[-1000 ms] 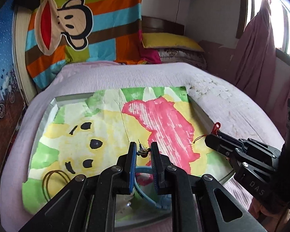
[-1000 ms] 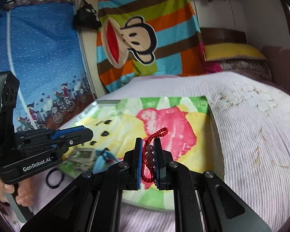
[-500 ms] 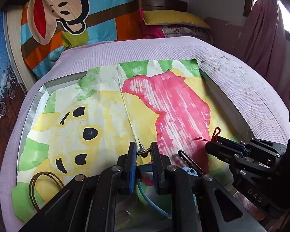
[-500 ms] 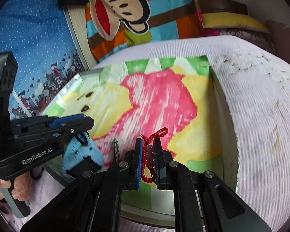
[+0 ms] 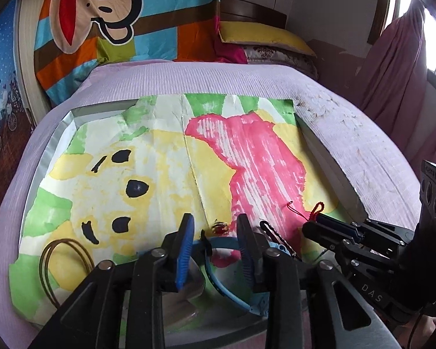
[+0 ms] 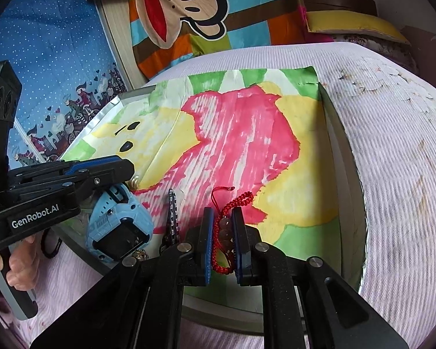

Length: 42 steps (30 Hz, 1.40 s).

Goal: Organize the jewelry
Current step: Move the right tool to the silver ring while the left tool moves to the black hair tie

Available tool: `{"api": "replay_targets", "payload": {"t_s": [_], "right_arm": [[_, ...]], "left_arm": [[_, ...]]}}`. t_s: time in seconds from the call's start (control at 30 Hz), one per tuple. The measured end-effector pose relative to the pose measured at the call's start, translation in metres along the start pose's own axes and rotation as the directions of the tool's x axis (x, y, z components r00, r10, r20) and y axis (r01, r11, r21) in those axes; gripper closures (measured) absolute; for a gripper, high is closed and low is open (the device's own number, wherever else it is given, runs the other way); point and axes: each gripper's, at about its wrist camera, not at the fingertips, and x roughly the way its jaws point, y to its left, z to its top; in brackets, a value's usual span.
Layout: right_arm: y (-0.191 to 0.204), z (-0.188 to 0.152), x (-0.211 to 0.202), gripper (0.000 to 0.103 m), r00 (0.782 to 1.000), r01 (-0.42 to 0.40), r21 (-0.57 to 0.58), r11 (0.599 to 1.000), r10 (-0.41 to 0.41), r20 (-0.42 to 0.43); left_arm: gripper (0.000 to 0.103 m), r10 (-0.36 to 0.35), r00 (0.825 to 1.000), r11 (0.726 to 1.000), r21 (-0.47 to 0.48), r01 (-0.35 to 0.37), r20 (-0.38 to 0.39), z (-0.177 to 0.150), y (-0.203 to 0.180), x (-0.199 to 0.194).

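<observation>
Left wrist view: left gripper [image 5: 215, 232] low over near edge of tray [image 5: 55, 133], jaws opening, pads apart, nothing pinched. Small gold ring [image 5: 220, 226] on tray liner between the fingertips, clear of both pads. Blue watch [image 5: 232, 276] strap curving under and between the jaws, on tray. Brown hair ties [image 5: 64, 261] looped at near left corner of tray. Dark chain [image 5: 276, 235] lying just right of the right finger. Right gripper [image 5: 314, 224] coming in from right side, red cord [image 5: 315, 210] sticking out at its tip, loose cord end on pink patch of liner. Tray on bed [image 5: 348, 133], painted yellow, pink and green liner covering its floor. Striped monkey blanket [image 5: 125, 20] and yellow pillow [image 5: 261, 35] at far end.

Right wrist view: right gripper [image 6: 222, 232] jaws closed on bracelet [image 6: 225, 229], brownish beads squeezed between the pads, red braided cord [image 6: 238, 200] looping out ahead and below. Gripper low over tray [image 6: 334, 133] near front edge, bracelet tail touching liner. Chain [image 6: 173, 215] just left of gripper, on liner. Watch [image 6: 116, 221] further left, face toward camera, at tray edge. Left gripper [image 6: 122, 168] above watch, seen side on, gap not readable here. Hand [image 6: 11, 264] on its grip at lower left.
</observation>
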Motion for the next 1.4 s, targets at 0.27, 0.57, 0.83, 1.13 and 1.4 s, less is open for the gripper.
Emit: {"api": "replay_targets", "payload": {"t_s": [0.27,0.57,0.83,1.13,1.4], "right_arm": [[-0.001,-0.005,-0.037,0.065,0.994,0.001,0.011,1.0,-0.002,0.112],[0.009,-0.022,-0.085,0.04,0.97,0.018,0.008,1.0,-0.019,0.244],[0.03,-0.049,-0.126,0.009,0.928,0.058,-0.014,0.998,-0.049,0.369],[0.053,-0.087,-0.152,0.001,0.887,0.08,-0.036,0.996,-0.054,0.459],[0.077,-0.118,-0.175,0.001,0.851,0.113,-0.074,0.991,-0.058,0.521]], "left_arm": [[0.045,-0.015,0.992,0.998,-0.055,0.022,0.122,-0.019,0.015,-0.042],[0.016,0.042,0.972,0.998,-0.063,-0.028,0.23,-0.049,0.026,-0.089],[0.0,0.094,0.941,0.994,-0.082,-0.071,0.325,-0.08,0.034,-0.127],[0.0,0.134,0.895,0.991,-0.037,-0.131,0.425,-0.117,0.032,-0.163],[0.0,0.165,0.869,0.981,0.015,-0.194,0.466,-0.145,0.031,-0.183]]}}
